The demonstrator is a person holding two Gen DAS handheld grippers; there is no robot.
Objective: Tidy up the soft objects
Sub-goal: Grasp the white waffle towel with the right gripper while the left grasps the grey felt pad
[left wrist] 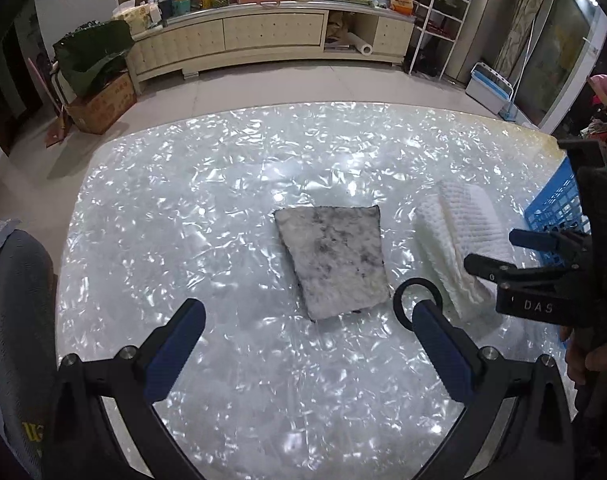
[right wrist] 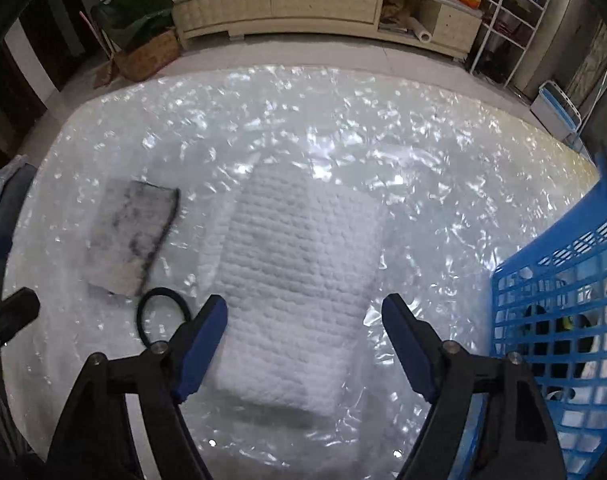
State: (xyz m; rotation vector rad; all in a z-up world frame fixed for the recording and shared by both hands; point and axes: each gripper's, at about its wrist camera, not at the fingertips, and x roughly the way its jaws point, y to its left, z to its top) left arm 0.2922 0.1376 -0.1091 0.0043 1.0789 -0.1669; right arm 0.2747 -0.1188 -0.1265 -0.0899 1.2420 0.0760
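A folded white waffle towel [right wrist: 295,280] lies on the shiny white table [right wrist: 343,128]; it also shows in the left wrist view [left wrist: 455,248]. My right gripper [right wrist: 305,328] is open, its fingers on either side of the towel's near end, just above it. A grey mottled sponge pad [left wrist: 333,258] lies mid-table, left of the towel [right wrist: 133,236]. A black hair tie [left wrist: 417,300] lies between them, by my left gripper's right finger; the right wrist view shows it too [right wrist: 163,316]. My left gripper [left wrist: 309,340] is open and empty, just short of the pad.
A blue plastic basket [right wrist: 563,320] stands at the table's right edge with dark items inside; its corner shows in the left wrist view [left wrist: 555,216]. A grey chair back [left wrist: 19,320] is at the left. Beyond the table are a floor, a long cabinet and a rack.
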